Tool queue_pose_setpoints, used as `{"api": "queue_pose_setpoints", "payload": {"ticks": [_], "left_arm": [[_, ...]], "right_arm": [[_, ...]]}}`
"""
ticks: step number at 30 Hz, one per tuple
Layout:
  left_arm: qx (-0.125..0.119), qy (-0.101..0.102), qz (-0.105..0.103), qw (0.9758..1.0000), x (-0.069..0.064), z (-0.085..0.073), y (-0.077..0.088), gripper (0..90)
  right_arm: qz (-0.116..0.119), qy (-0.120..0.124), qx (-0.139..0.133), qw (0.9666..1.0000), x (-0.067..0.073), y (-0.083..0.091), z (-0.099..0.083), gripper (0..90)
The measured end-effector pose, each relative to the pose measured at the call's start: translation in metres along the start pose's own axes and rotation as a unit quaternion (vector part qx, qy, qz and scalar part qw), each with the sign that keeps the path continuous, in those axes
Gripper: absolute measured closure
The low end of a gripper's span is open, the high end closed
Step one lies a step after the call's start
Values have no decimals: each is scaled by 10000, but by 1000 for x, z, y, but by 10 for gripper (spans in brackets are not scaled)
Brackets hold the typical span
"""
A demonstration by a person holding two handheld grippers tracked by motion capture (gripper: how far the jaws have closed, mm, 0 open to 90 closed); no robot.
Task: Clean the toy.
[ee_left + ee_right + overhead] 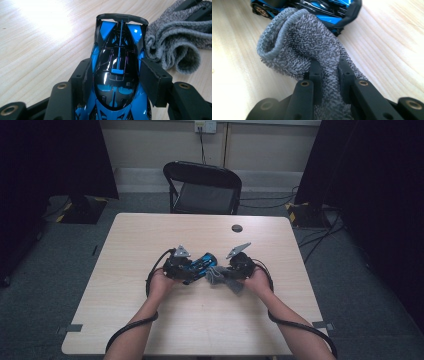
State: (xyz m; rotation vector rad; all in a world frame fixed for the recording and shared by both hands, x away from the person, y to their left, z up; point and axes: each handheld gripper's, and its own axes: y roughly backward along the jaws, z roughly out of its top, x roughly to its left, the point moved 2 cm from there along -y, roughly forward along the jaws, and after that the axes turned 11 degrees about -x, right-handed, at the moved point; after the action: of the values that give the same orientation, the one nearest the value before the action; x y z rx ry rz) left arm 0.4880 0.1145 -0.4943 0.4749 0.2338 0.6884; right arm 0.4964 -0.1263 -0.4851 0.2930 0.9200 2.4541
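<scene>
A blue and black toy race car (117, 72) sits on the wooden table (150, 320), and my left gripper (115, 80) is shut on its body, a pad (152, 77) pressed to each side. Its rear wing (121, 18) points away from the camera. From above, the toy car (200, 263) lies at the table's middle between both hands. A grey knitted sock (307, 47) is pinched in my right gripper (329, 75), with its open cuff reaching toward the car's wing. In the left gripper view the sock (172, 42) lies just right of the car's rear. The right gripper (239, 266) holds the sock (222, 277) close to the car.
A small dark round disc (237, 228) is set in the table near its far edge. A black folding chair (205, 187) stands behind the table. Cables trail from both grippers along the forearms. Black curtains hang at both sides of the room.
</scene>
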Motion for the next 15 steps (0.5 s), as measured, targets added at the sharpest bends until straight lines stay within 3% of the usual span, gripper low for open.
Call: {"api": "queue_pose_setpoints", "payload": {"ticks": [15], "left_arm": [[16, -2, 8, 10000, 0, 0, 0, 447]], "right_arm": [[-235, -204, 8, 9995, -18, 14, -11, 776]]}}
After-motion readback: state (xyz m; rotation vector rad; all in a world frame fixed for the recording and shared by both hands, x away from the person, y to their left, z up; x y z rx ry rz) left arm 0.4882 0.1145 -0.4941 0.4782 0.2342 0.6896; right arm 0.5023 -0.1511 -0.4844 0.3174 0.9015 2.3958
